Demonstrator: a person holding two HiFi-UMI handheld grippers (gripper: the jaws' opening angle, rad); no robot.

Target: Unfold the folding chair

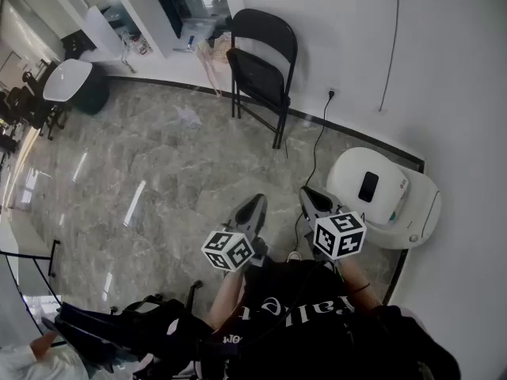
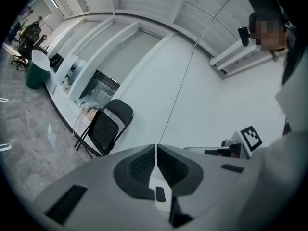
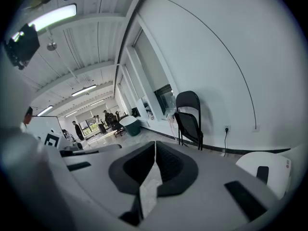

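Note:
A black folding chair (image 1: 261, 70) stands against the white wall at the far side of the floor, its seat tipped up against the backrest. The same chair (image 2: 107, 126) shows left of centre in the left gripper view, and the chair (image 3: 189, 117) shows right of centre in the right gripper view. My left gripper (image 1: 255, 206) is held close to my body, shut and empty. Beside it my right gripper (image 1: 310, 196) is shut with nothing between its pads. Both point toward the chair from well short of it.
A white rounded appliance (image 1: 384, 196) sits on the floor at the right by the wall, with a black cable (image 1: 317, 153) running to a wall socket. A dark round bin with a white lid (image 1: 75, 85) stands far left. People stand in the distance (image 3: 91, 124).

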